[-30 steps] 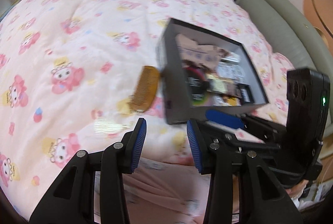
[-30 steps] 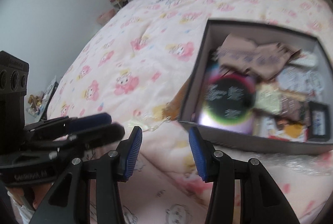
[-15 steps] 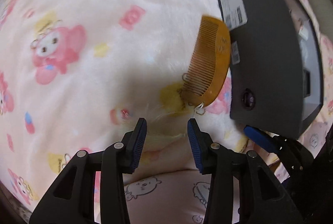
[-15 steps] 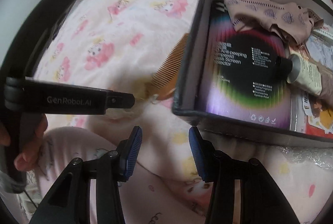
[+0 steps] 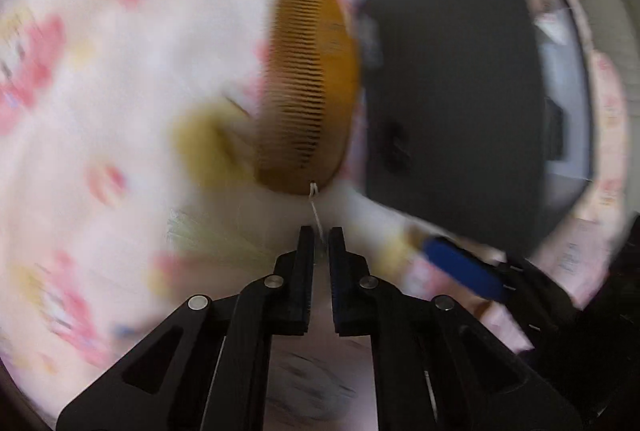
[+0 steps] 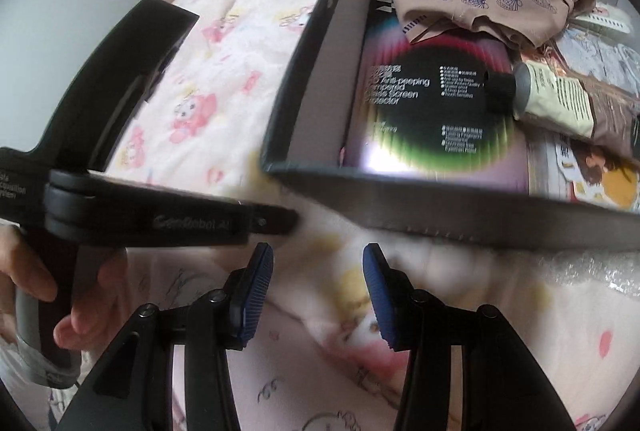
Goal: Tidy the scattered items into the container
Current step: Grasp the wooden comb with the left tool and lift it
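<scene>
Left wrist view, blurred: the left gripper [image 5: 321, 235] is nearly clenched on a thin white string [image 5: 316, 209] tied to one ribbed amber comb [image 5: 310, 87], lying on the fleecy pink blanket [image 5: 100, 71] beside the dark box [image 5: 452, 91]. Right gripper [image 6: 318, 267] hangs released, empty, before the cardboard box [image 6: 460, 225].

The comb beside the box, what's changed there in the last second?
The left hand-held gripper has come down close to the wooden comb and narrowed its jaws around the white string at the comb's near end. The comb remains on the blanket against the dark box. The right hand-held gripper stays open and empty.
</scene>
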{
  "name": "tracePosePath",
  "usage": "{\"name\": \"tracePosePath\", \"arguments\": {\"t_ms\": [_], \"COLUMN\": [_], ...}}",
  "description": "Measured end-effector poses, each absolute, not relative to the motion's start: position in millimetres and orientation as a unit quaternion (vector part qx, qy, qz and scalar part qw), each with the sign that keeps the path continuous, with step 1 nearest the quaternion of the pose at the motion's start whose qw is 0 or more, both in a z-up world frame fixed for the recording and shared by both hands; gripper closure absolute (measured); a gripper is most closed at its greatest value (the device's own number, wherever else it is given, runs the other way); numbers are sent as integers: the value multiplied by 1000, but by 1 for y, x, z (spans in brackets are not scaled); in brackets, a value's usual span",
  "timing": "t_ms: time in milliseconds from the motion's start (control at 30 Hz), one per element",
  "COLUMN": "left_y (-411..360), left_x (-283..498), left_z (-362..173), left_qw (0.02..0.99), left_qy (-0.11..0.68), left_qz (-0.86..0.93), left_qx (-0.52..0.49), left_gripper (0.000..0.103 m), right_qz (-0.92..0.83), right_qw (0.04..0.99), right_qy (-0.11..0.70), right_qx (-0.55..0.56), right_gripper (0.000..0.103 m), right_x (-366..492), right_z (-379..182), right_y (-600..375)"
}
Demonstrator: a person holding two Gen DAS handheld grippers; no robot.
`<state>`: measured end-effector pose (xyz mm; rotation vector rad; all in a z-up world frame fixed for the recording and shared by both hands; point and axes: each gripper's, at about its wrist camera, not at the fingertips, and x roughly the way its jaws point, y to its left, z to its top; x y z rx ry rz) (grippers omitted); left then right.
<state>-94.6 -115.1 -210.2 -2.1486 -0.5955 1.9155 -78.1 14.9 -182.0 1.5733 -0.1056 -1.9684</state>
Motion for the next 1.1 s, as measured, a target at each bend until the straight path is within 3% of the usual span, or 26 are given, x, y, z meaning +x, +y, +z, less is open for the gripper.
{"name": "tracePosePath", "arguments": {"t_ms": [300, 400, 433, 567, 633, 700, 767, 833, 1100], "left_y": [-62, -62, -68, -110, -131, -165, -189, -196, -170], "left_x": [-71, -69, -69, -79, -77, -82, -88, -91, -98], "left_z": [-194, -190, -187, -178, -174, -179, -183, -189, -201], "left_qw": [203, 198, 187, 149, 113, 38, -17, -6, 5], "left_qy": [-252, -238, -232, -227, -217, -188, -204, -235, -156], "left_qz": [649, 654, 663, 687, 708, 734, 733, 721, 711], "left_qx": [-688, -690, -687, -674, -663, -651, -649, -652, -686], "left_gripper": [97, 83, 74, 72, 72, 72, 72, 71, 69], "right_qz": [-739, -738, -736, -749, -745, -737, -741, -753, -791], "right_qw": [308, 312, 314, 285, 293, 298, 290, 278, 210], "right_qy": [-45, -49, -56, -44, -54, -69, -76, -84, -79], "right_qx": [597, 596, 597, 597, 597, 603, 601, 590, 570], "right_gripper": [58, 57, 57, 57, 66, 87, 97, 97, 97], "right_x": [-58, -58, -59, -66, -70, -74, -77, -78, -82], "right_z": [-181, -182, -184, -198, -203, -208, -209, -203, -178], "right_y": [60, 62, 62, 57, 55, 55, 59, 71, 116]}}
